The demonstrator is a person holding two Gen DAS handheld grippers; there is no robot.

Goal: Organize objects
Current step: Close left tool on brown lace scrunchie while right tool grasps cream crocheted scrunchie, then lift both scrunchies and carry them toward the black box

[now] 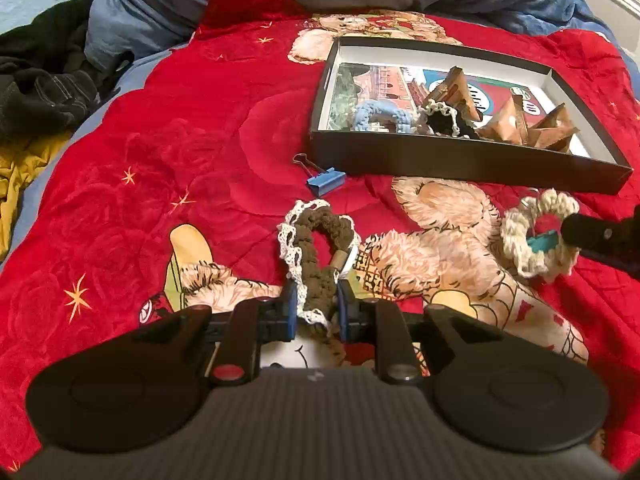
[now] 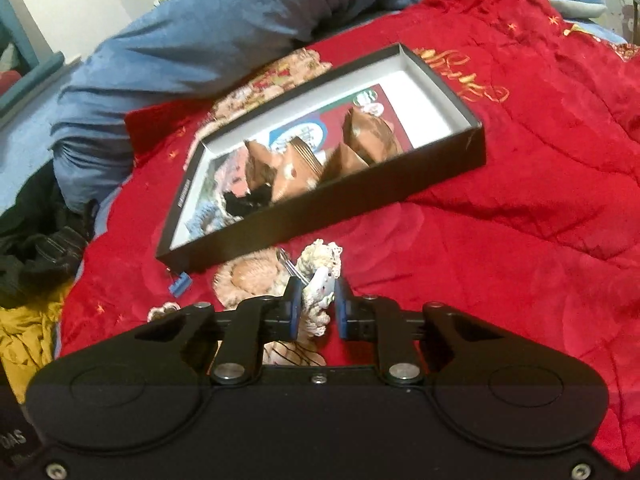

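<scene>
Brown crocheted scrunchie [image 1: 316, 240] with white lace edging: on the red blanket [image 1: 180, 152], in front of the black box [image 1: 460, 160], its near loop pinched between the blue pads of the left gripper [image 1: 316, 304], jaws nearly together with yarn squeezed between them. Cream crocheted scrunchie [image 2: 320, 280]: just in front of the box's near wall, caught between the pads of the right gripper [image 2: 318, 304], jaws likewise narrowed onto it; a metal clip handle visible at its far side. Probable handling: very light, soft, fully compressible, no crush risk. Limp once lifted, free loop likely to sag and swing. Yarn surface offers good friction, slip unlikely. Lace trim prone to snagging on pad edges and on the box rim. Best hold: across the thick yarn band, not the lace alone. Box already holding a blue scrunchie [image 1: 380, 114], a dark one and brown folded packets [image 1: 520, 124]. Blue binder clip [image 1: 324, 180] loose on the blanket beside the box.
</scene>
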